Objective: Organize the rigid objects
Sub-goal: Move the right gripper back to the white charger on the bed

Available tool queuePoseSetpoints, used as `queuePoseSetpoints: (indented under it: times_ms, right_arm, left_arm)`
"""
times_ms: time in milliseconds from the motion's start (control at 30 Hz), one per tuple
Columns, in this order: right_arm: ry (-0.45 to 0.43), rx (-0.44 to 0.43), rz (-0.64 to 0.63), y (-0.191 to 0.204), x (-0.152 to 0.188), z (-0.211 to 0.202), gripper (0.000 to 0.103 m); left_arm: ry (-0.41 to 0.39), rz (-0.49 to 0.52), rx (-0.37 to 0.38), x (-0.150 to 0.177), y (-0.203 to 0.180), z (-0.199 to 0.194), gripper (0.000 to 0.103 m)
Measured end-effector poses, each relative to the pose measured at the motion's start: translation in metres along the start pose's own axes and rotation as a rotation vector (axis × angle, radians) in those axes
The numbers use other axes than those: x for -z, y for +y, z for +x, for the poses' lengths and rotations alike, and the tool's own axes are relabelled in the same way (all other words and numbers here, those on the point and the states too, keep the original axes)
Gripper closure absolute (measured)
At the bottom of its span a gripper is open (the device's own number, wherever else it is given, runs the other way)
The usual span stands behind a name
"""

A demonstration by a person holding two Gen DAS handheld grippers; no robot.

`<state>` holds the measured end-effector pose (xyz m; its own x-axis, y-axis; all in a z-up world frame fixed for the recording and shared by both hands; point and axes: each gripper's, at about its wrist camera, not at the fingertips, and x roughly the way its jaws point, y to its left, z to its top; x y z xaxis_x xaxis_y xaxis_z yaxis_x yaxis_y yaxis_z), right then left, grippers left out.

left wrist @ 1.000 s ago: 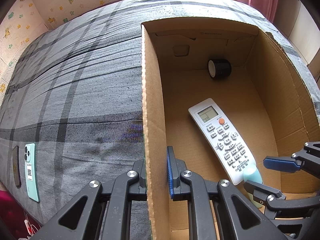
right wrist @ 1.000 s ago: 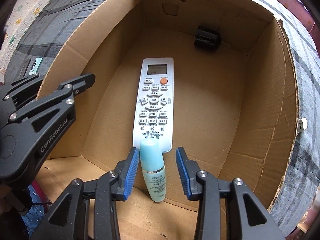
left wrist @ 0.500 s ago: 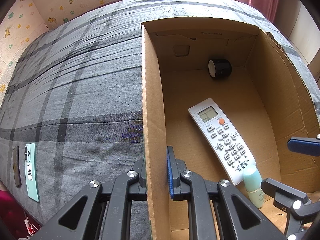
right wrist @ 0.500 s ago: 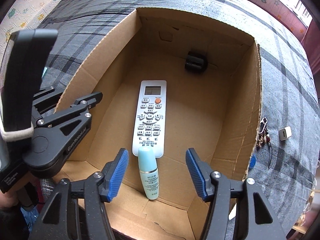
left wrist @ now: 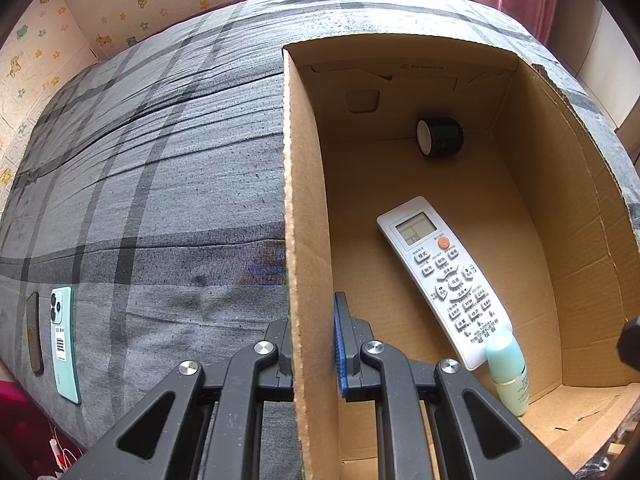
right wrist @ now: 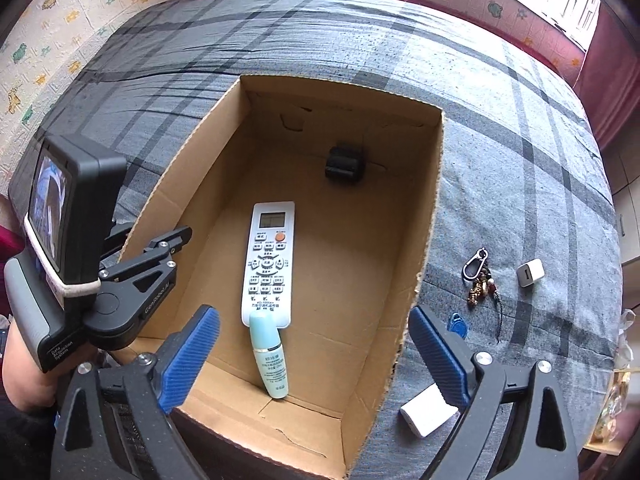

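An open cardboard box (right wrist: pixel 430 216) (left wrist: pixel 308 208) sits on a grey plaid bed. Inside lie a white remote (right wrist: pixel 269 264) (left wrist: pixel 444 276), a pale teal bottle (right wrist: pixel 269 354) (left wrist: pixel 509 370) touching the remote's near end, and a black cylinder (right wrist: pixel 345 165) (left wrist: pixel 440 137) at the far wall. My left gripper (left wrist: pixel 312 344) (right wrist: pixel 160 252) is shut on the box's left wall. My right gripper (right wrist: pixel 316 360) is open and empty, raised above the box's near end.
Right of the box lie a keyring (right wrist: pixel 480 280), a blue tag (right wrist: pixel 458 324), a small white charger (right wrist: pixel 530 273) and a white block (right wrist: pixel 428 410). Left of the box lie a mint phone (left wrist: pixel 64 340) and a dark phone (left wrist: pixel 34 332).
My right gripper has let go of the teal bottle, opened wider and pulled up and back out of the box. The bottle stays lying by the remote. The left gripper has not moved.
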<state>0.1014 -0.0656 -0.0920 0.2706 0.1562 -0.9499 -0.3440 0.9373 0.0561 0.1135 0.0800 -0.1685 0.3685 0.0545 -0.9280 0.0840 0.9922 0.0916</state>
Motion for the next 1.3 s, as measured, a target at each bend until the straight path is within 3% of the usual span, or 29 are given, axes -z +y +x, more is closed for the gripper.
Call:
queuePoseSetpoints:
  times_ms: [600,967,1300]
  right_arm:
    - [-0.034,0.106,0.15,-0.094,0.035,-0.034,0.004]
    - [0.007,0.126,0.216,-0.131,0.078,-0.017,0.004]
    - [0.041,0.099,0.205,-0.134,0.114,0.022,0.004]
  left_arm:
    - [0.0,-0.001,0.002,0.0,0.0,0.0,0.089]
    - [-0.001,-0.003,0.0,0.0,0.0,-0.001,0.089]
    - [0.001,0.0,-0.006,0.0,-0.001,0.0,0.089]
